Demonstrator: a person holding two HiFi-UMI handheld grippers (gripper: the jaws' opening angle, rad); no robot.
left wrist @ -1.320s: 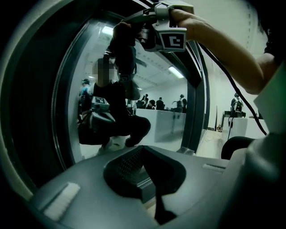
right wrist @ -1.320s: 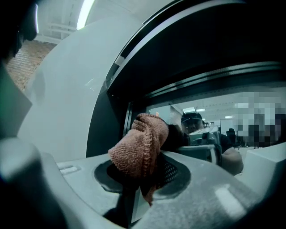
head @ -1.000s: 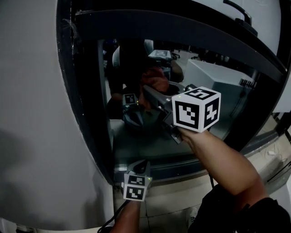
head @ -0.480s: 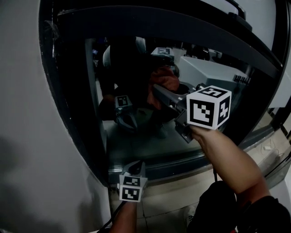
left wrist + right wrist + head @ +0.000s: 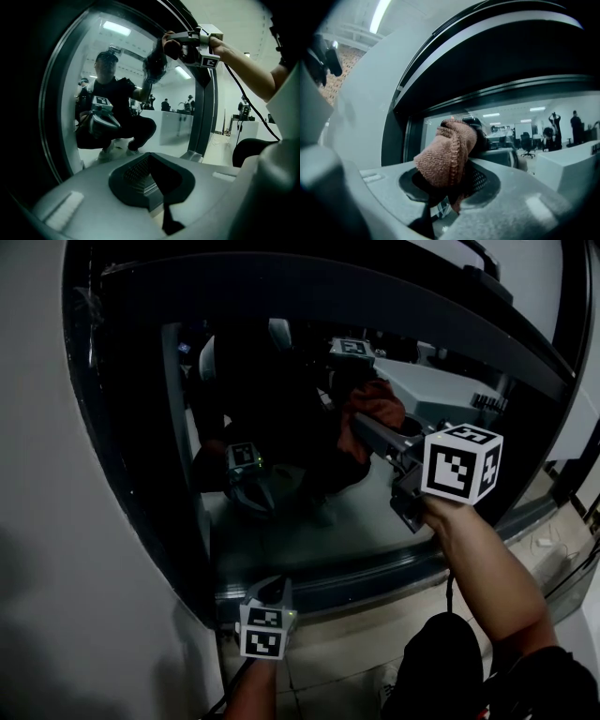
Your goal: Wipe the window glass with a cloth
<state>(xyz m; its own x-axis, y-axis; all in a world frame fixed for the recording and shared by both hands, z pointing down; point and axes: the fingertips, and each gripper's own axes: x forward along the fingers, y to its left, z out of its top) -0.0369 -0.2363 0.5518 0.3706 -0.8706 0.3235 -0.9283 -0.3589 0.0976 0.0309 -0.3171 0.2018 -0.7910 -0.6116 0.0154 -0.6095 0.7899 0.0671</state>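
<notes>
Pressing the brown cloth [image 5: 446, 157] to the upper right of the window glass [image 5: 300, 531] with my right gripper [image 5: 451, 190], fingers clamping it | I am holding the left gripper [image 5: 157, 187] low near the window's bottom edge, fingers closed together, empty

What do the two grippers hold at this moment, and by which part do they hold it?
The right gripper pinches the brown cloth by its lower end; the bunched rest sticks out past the jaws. The left gripper holds nothing.
</notes>
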